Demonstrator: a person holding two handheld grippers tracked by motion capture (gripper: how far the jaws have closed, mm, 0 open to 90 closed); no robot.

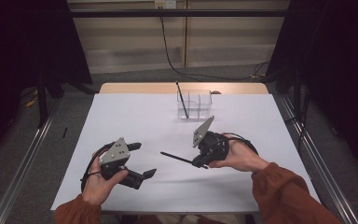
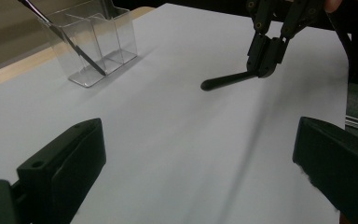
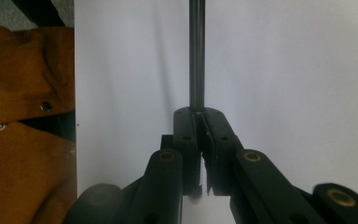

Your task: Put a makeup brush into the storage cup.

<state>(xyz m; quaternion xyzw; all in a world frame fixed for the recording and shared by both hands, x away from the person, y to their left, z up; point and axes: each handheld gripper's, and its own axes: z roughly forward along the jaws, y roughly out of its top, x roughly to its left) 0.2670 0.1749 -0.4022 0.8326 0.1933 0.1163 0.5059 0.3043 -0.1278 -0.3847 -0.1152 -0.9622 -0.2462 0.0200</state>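
While the right gripper (image 1: pixel 196 162) clamps one pen (image 1: pixel 175 157), another pen (image 1: pixel 182 100) stands in the organizer (image 1: pixel 200 103) (left gripper (image 1: pixel 142 159) agape).

Lab: black curtains (image 1: pixel 23 42), metal rails (image 1: pixel 21 168)

We see dim, even light on the white table (image 1: pixel 135 116), darkness all around it. Soft shadows fall beneath both grippers, whose near jaws look blurred.

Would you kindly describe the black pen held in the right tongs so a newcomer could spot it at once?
Start at the white table and find the right tongs, near its middle. Clamped in them is a slim black pen, lying nearly level and pointing left. The other pen stands leaning in the clear organizer at the far edge.
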